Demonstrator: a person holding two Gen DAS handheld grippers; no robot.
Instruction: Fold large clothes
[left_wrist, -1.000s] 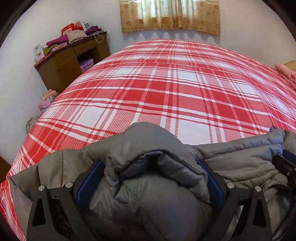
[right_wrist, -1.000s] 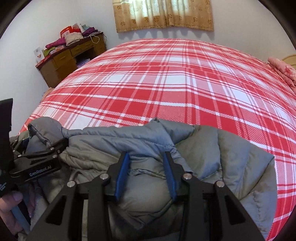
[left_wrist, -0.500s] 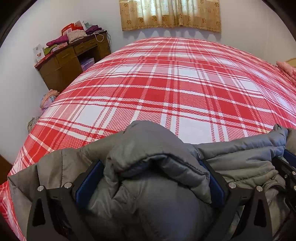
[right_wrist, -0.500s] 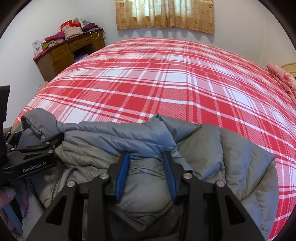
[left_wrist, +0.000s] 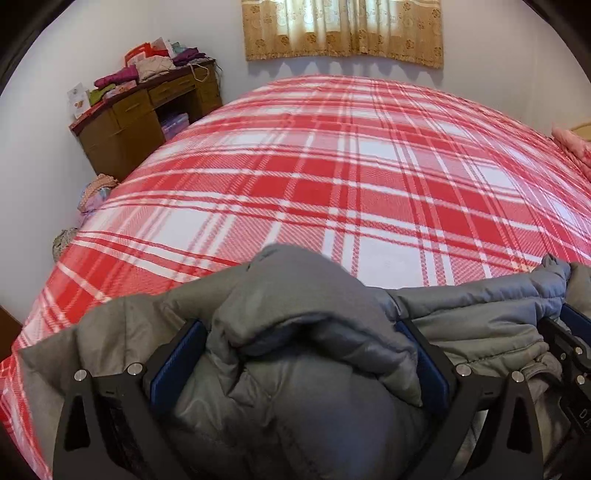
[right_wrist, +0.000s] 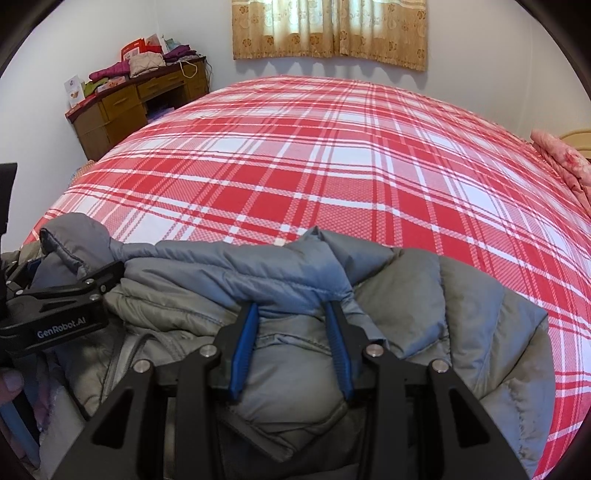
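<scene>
A grey padded jacket (left_wrist: 295, 295) lies bunched at the near edge of a bed with a red and white plaid cover (left_wrist: 351, 166). My left gripper (left_wrist: 299, 332) has its jaws wide apart around a thick roll of the jacket, pads pressed against it on both sides. My right gripper (right_wrist: 291, 314) is shut on a fold of the same jacket (right_wrist: 288, 277) farther right. The left gripper also shows at the left of the right wrist view (right_wrist: 74, 288). The right gripper's edge shows at the right of the left wrist view (left_wrist: 569, 332).
A wooden desk (left_wrist: 140, 118) piled with clothes and boxes stands at the far left against the wall. A curtain (left_wrist: 343, 29) hangs behind the bed. A pink cloth (right_wrist: 561, 158) lies at the bed's right edge. Bags (left_wrist: 96, 192) sit on the floor left of the bed.
Both grippers, still holding the jacket, have moved forward and up a little. The grips have not changed.
</scene>
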